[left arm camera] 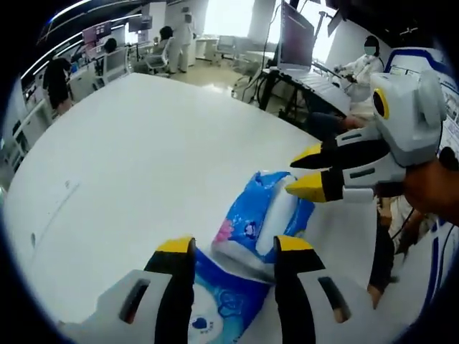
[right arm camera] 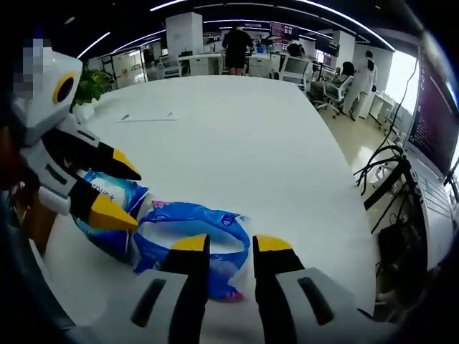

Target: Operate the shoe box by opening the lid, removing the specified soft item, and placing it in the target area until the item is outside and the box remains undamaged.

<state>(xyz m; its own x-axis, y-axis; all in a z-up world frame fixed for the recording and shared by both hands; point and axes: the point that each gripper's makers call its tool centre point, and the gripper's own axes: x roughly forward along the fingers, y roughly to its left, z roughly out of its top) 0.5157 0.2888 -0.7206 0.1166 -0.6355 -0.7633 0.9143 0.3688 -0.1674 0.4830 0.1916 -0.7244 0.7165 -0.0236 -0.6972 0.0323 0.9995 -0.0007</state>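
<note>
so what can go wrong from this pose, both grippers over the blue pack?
1. The blue soft pack lies near the white table's edge in the left gripper view; a nudge could slide it off.
2. Left gripper and right gripper sit close together over the pack; their yellow tips could collide.
3. The wrapper looks thin and crinkled; a pinch might catch only film and tear it, or slip.
</note>
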